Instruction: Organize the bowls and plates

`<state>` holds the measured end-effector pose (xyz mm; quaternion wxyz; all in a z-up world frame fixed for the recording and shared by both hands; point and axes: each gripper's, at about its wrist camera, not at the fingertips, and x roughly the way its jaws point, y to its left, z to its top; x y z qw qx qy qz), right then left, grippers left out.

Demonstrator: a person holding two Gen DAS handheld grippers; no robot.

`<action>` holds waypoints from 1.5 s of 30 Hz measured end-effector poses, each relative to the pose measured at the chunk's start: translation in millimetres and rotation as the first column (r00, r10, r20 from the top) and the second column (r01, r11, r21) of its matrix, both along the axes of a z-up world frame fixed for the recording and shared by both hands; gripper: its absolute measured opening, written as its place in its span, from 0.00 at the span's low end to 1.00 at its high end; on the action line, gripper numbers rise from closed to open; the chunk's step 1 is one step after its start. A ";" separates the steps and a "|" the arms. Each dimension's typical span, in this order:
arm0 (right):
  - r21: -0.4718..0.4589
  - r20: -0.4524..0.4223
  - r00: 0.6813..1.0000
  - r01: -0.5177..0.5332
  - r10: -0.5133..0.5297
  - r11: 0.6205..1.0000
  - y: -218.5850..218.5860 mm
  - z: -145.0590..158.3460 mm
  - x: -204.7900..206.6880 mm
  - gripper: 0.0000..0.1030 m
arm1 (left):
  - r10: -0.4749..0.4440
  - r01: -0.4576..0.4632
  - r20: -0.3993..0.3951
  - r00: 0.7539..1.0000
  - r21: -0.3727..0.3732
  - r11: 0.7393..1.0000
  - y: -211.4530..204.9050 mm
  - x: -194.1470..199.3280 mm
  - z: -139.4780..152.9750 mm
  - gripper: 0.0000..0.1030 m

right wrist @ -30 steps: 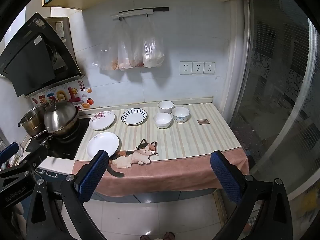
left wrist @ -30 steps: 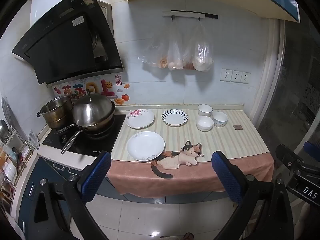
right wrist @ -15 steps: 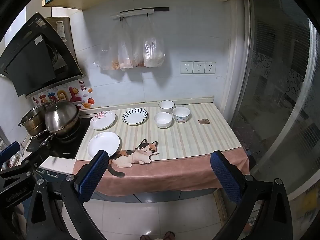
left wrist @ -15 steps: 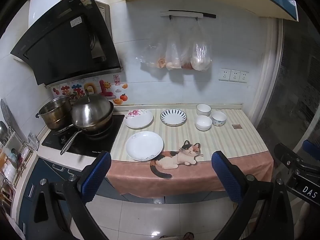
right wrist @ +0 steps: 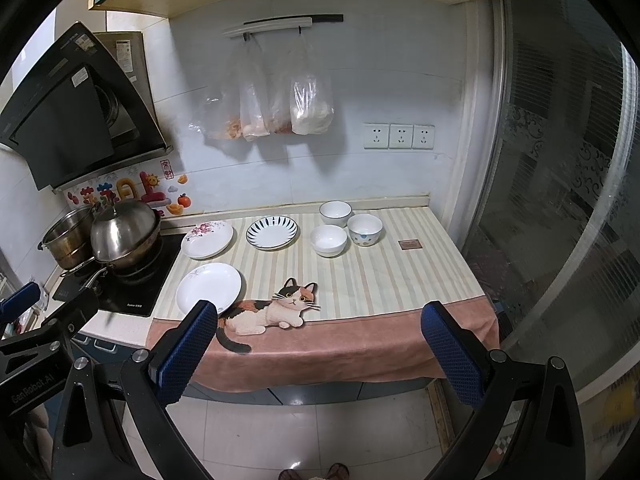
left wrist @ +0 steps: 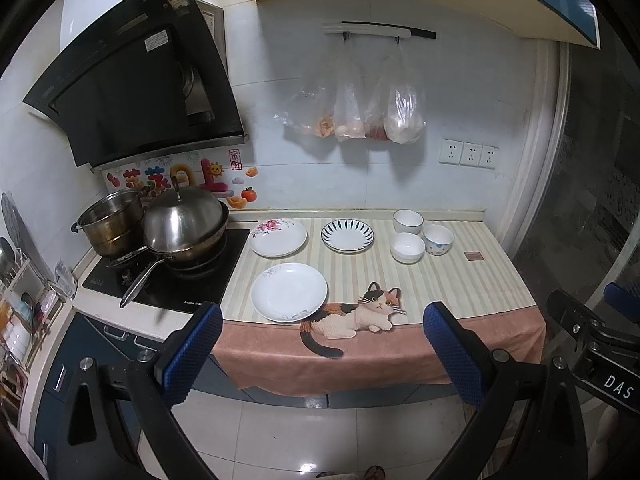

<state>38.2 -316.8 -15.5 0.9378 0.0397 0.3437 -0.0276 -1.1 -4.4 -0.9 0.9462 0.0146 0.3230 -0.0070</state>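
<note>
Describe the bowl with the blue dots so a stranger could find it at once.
Start at the striped cloth on the counter. Near the back wall sit three bowls; the dotted bowl is the rightmost. The other two bowls show no blue dots on the outside.

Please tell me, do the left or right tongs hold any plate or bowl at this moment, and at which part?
Nothing is held. The left tongs and right tongs are both open and empty, short of the counter; plates and bowls lie untouched.
</note>
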 end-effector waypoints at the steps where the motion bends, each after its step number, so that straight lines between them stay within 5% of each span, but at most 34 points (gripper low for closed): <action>1: -0.001 0.000 1.000 0.001 -0.001 1.000 0.5 0.0 0.1 1.00 | 0.001 -0.001 0.002 1.000 0.002 1.000 -0.3 -0.2 0.0 1.00; 45: 0.000 0.008 1.000 -0.006 0.006 1.000 7.0 8.2 -5.9 1.00 | 0.000 0.000 0.006 1.000 -0.004 1.000 0.7 -2.3 2.7 1.00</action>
